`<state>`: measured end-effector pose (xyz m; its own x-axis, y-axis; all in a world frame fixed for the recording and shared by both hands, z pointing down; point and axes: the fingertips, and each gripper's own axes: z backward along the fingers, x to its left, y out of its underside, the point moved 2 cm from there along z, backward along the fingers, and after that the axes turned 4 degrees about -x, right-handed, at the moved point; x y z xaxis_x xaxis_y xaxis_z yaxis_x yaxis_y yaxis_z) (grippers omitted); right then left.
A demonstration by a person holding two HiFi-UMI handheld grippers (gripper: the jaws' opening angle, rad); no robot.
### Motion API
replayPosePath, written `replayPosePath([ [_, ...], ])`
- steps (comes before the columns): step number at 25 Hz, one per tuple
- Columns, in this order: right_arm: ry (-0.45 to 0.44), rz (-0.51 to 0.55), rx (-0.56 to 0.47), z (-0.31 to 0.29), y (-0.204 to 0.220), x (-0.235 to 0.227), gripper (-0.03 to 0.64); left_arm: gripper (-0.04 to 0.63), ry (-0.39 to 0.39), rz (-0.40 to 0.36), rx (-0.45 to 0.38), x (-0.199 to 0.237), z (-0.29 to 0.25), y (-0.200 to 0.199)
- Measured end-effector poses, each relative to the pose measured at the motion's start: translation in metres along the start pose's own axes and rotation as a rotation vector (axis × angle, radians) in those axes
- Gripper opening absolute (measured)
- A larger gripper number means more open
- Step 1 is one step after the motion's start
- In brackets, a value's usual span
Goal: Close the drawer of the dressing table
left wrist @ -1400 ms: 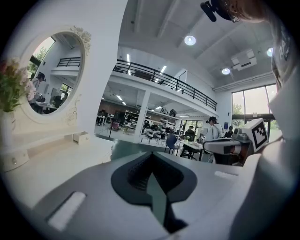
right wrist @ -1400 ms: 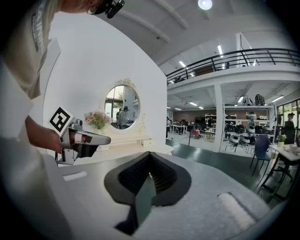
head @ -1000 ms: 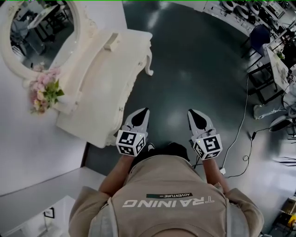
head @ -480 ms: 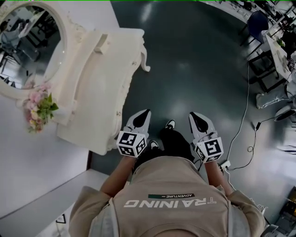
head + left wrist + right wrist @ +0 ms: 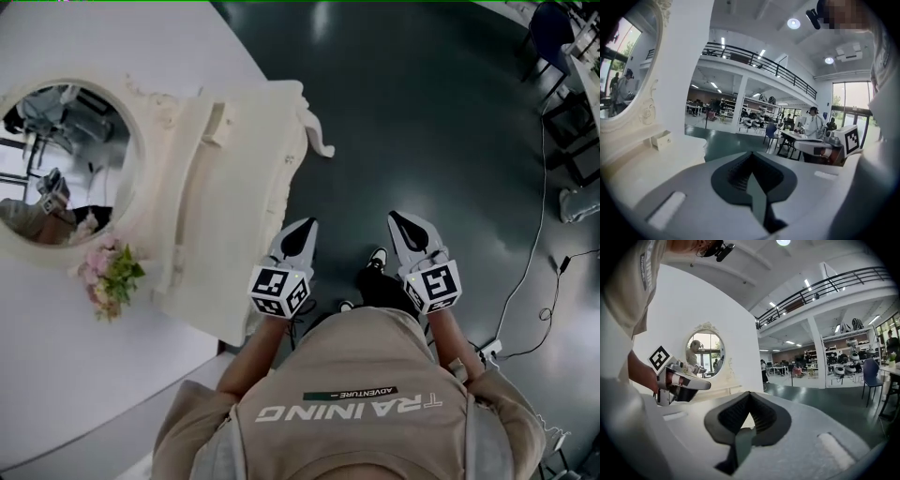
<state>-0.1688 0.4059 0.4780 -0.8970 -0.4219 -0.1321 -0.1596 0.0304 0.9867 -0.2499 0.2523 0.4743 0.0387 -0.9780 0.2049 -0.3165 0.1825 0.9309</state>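
The cream dressing table (image 5: 234, 206) stands at the left of the head view, with an oval mirror (image 5: 61, 169) on the white wall behind it. Its carved front edge (image 5: 298, 141) faces the dark floor; from above I cannot tell whether a drawer stands out. My left gripper (image 5: 306, 226) is shut and empty, a short way off the table's near front corner. My right gripper (image 5: 396, 217) is shut and empty too, over the floor further right. In the left gripper view the tabletop (image 5: 642, 159) lies at the left, beyond the shut left gripper (image 5: 751, 154). The right gripper (image 5: 749, 394) shows closed pads.
A pink flower bunch (image 5: 108, 277) sits at the table's near end, and a small box (image 5: 214, 122) on its top. Cables (image 5: 539, 281) trail on the dark green floor at the right. Chairs and desks (image 5: 562, 84) stand at the far right. The person's shoes (image 5: 375, 261) show between the grippers.
The table and mirror have shifted right and down in the head view, so they lie nearer the left gripper. Both grippers stay shut, side by side.
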Motion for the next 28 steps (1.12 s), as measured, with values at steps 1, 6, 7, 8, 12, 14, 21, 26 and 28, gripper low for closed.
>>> replayPosePath([
  [1, -0.001, -0.007, -0.009, -0.01, -0.003, -0.011, 0.002, 0.017, -0.001, -0.017, -0.008, 0.002, -0.011, -0.01],
  [6, -0.078, 0.036, -0.015, -0.05, -0.015, -0.046, 0.002, 0.017, -0.043, -0.051, -0.068, 0.008, -0.053, -0.051],
  [7, -0.093, 0.063, -0.001, -0.056, -0.014, -0.051, 0.002, 0.017, -0.051, -0.046, -0.077, 0.009, -0.058, -0.055],
  [8, -0.103, 0.087, 0.011, -0.061, -0.014, -0.055, 0.002, 0.017, -0.058, -0.033, -0.081, 0.009, -0.062, -0.057],
  [12, -0.15, 0.075, 0.0, -0.069, -0.021, -0.058, 0.002, 0.017, -0.103, 0.009, -0.054, 0.022, -0.07, -0.051],
  [14, -0.17, 0.053, -0.011, -0.074, -0.023, -0.062, 0.002, 0.017, -0.132, 0.028, -0.047, 0.033, -0.076, -0.049],
  [21, -0.133, 0.021, 0.009, -0.099, -0.011, -0.083, 0.002, 0.017, -0.144, 0.04, -0.03, 0.063, -0.106, -0.053],
  [26, -0.088, 0.031, 0.038, -0.13, -0.006, -0.098, 0.002, 0.017, -0.102, 0.026, -0.046, 0.094, -0.145, -0.064],
  [28, -0.064, 0.019, 0.052, -0.143, -0.009, -0.107, 0.002, 0.017, -0.093, 0.033, -0.054, 0.109, -0.164, -0.068],
])
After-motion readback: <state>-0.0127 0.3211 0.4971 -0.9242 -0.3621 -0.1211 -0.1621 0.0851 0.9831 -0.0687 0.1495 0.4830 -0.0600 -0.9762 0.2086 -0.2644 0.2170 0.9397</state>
